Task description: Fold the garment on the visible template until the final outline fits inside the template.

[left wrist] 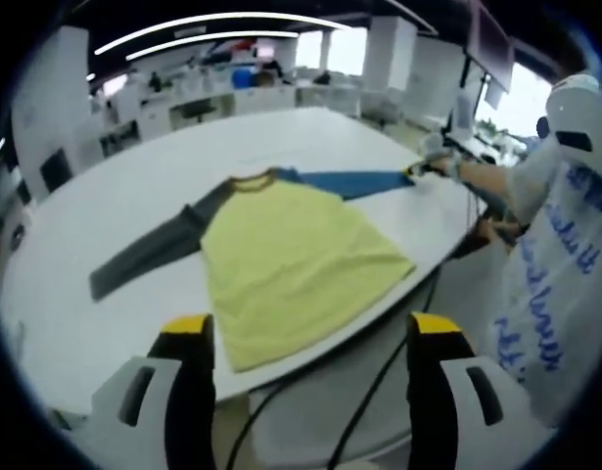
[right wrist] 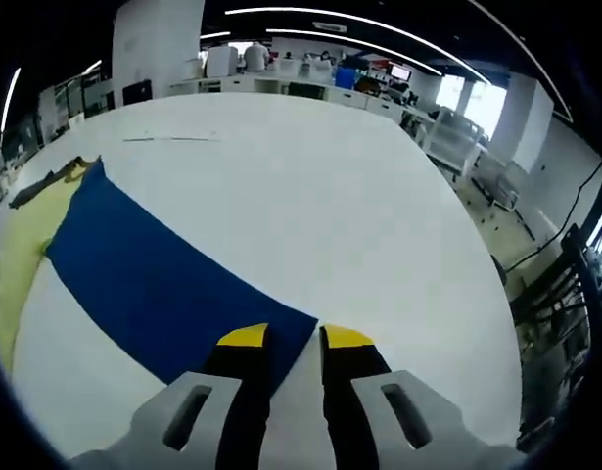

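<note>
A shirt lies flat on the white table (left wrist: 105, 206): yellow body (left wrist: 291, 259), grey sleeve (left wrist: 149, 255) stretched to the left, blue sleeve (left wrist: 354, 182) stretched to the right. My left gripper (left wrist: 310, 328) stands open off the table's near edge, just short of the yellow hem, holding nothing. In the right gripper view the blue sleeve (right wrist: 163, 274) runs from the yellow body (right wrist: 17, 255) down to my right gripper (right wrist: 295, 338), whose jaws stand close together on the sleeve's cuff end. The right gripper (left wrist: 425, 168) also appears at the blue sleeve's tip in the left gripper view.
A person in a white printed shirt (left wrist: 555, 274) stands at the table's right side. Black cables (left wrist: 379, 392) hang below the near edge. A faint thin line (right wrist: 173, 138) marks the table far from the sleeve. Desks and chairs (right wrist: 477, 157) stand beyond.
</note>
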